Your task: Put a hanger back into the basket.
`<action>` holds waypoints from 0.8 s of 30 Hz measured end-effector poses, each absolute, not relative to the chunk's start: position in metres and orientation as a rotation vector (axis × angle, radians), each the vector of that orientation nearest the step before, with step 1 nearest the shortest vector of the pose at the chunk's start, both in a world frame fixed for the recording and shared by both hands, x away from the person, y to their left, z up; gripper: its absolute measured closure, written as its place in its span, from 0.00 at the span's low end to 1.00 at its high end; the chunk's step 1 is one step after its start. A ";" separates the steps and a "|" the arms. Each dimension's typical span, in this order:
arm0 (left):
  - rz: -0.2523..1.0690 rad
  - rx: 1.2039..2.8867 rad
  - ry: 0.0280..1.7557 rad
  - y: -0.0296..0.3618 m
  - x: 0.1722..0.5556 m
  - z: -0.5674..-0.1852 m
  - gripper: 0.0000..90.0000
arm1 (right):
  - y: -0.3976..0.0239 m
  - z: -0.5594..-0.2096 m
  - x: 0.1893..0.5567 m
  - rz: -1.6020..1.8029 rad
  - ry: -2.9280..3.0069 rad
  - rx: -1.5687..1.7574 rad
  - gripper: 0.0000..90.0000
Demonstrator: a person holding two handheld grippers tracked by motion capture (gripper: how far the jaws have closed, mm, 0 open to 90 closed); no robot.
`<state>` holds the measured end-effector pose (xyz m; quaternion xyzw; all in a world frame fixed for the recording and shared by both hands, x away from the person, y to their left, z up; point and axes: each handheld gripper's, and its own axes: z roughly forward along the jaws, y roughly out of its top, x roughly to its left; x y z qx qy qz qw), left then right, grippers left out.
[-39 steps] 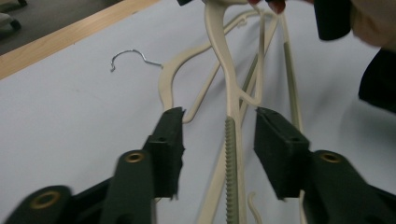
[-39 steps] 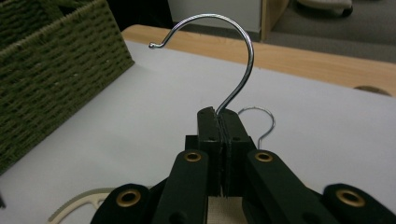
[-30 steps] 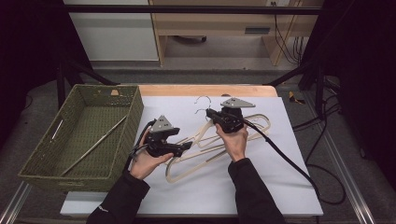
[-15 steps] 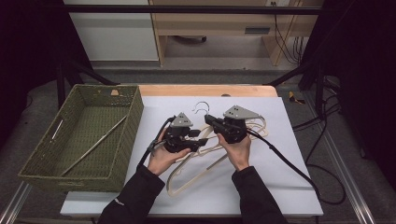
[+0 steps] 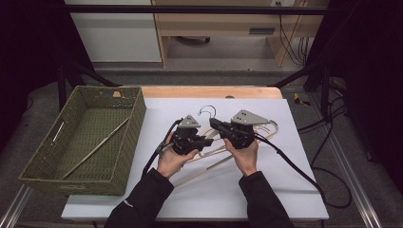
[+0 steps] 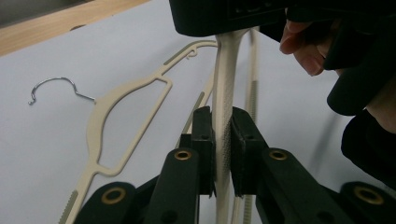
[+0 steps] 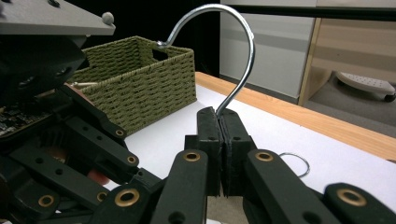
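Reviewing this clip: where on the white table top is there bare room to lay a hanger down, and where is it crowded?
Bare room: the near strip of the white table top around the forearms, and the right part past the right gripper and its cable. A narrower patch lies between the green basket and the left gripper. The middle is crowded with cream hangers and both hands.

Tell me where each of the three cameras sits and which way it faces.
High view: above the person's side, looking forward and down on the table; both forearms show.
Left gripper view: rides the left tongs, shut on a hanger arm.
Right gripper view: rides the right tongs, shut on the hanger's hook, facing the basket.
Shared: the basket, the hangers.
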<state>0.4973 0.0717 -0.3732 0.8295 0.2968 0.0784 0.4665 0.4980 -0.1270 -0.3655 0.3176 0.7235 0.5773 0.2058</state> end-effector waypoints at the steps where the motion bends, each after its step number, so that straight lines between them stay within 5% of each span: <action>1: 0.199 2.035 0.728 0.072 0.496 -0.372 0.92 | -0.128 -0.365 0.497 1.606 2.017 0.884 0.98; 12: 0.340 2.040 0.726 0.082 0.489 -0.367 0.96 | -0.157 -0.356 0.473 1.657 1.982 0.877 0.75; 24: 0.441 2.008 0.668 0.105 0.477 -0.333 0.95 | -0.213 -0.382 0.447 1.558 1.956 1.010 0.31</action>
